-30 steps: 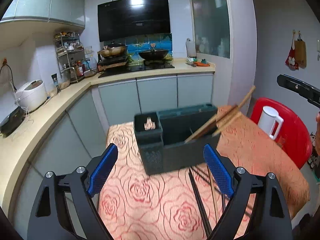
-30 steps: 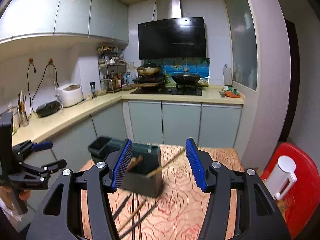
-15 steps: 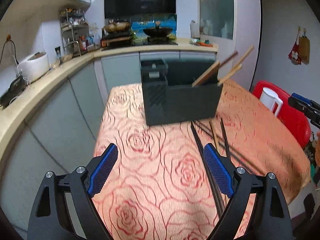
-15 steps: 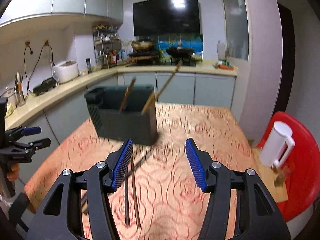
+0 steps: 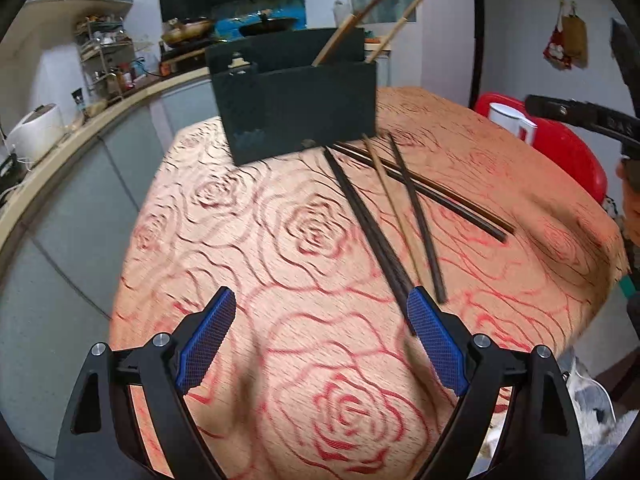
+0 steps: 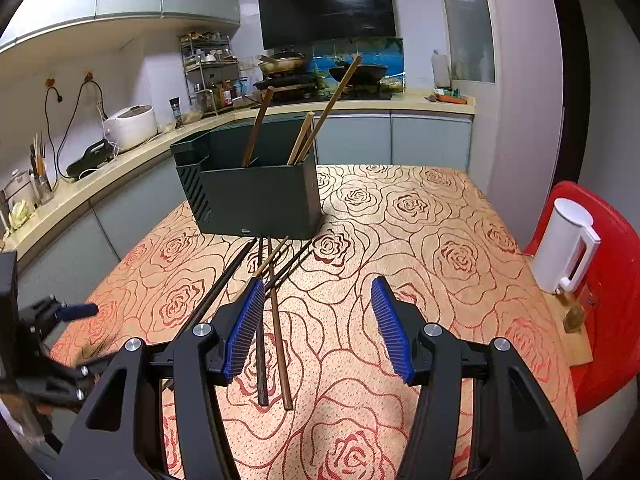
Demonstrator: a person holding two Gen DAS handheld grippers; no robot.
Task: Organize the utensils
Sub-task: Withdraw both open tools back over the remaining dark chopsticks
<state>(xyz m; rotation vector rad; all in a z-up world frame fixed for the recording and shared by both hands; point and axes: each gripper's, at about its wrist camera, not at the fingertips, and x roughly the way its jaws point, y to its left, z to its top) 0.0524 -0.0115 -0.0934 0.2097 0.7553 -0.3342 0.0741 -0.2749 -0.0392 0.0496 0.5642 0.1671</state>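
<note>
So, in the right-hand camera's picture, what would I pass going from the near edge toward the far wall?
Right gripper → loose chopsticks on the tablecloth → dark utensil holder → counter → stove pans.

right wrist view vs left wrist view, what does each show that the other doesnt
Only the right wrist view: the right claw, open and empty over the table; three chopsticks standing in the holder; a utensil jar on the counter at far left.

Only the left wrist view: the left claw, open and empty; hanging ornaments on the right wall.

Both: the dark holder, loose chopsticks lying crossed in front of it on the rose-patterned tablecloth, the white jug, the rice cooker.
</note>
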